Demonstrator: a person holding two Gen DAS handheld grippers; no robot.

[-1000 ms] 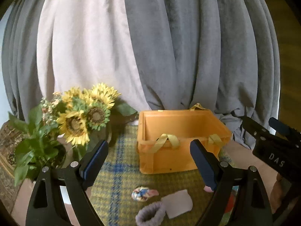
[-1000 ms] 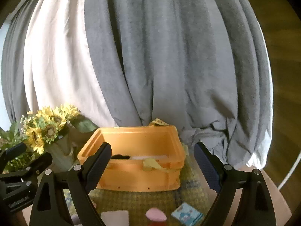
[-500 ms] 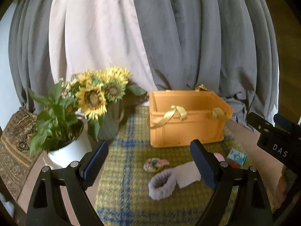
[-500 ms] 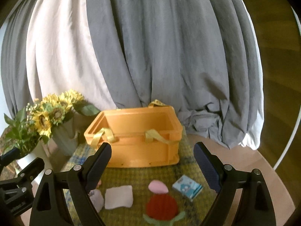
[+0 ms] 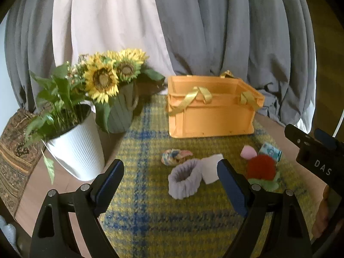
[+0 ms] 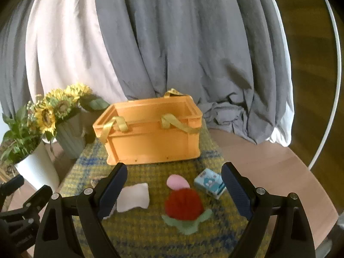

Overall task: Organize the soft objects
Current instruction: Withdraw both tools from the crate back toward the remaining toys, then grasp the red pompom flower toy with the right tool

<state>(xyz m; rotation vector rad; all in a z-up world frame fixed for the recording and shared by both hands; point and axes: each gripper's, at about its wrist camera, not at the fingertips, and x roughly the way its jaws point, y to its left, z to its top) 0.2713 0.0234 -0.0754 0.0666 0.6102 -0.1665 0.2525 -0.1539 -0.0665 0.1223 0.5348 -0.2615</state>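
Observation:
An orange crate (image 5: 211, 111) (image 6: 150, 133) with yellow ribbon handles stands at the back of a yellow-and-blue plaid mat (image 5: 161, 204). In front of it lie a lilac scrunchie band (image 5: 185, 179), a multicoloured knotted cloth (image 5: 175, 155), a white cloth (image 5: 210, 166) (image 6: 134, 196), a pink sponge (image 5: 248, 151) (image 6: 177, 181), a red knitted flower on green leaves (image 5: 261, 168) (image 6: 183, 203) and a small blue tissue pack (image 5: 269, 151) (image 6: 209, 182). My left gripper (image 5: 169, 185) is open and empty above the band. My right gripper (image 6: 173, 190) is open and empty above the red flower.
A white pot with a green plant (image 5: 73, 148) and a green vase of sunflowers (image 5: 119, 111) stand left of the mat. Grey and white curtains (image 6: 172, 43) hang behind the crate. A patterned rug (image 5: 13, 142) lies at far left. The table's wood edge (image 6: 268, 172) curves at right.
Both grippers have pulled back and tilted down, so the mat and the soft objects have come into fuller view. The jaws stay open and nothing has been picked up.

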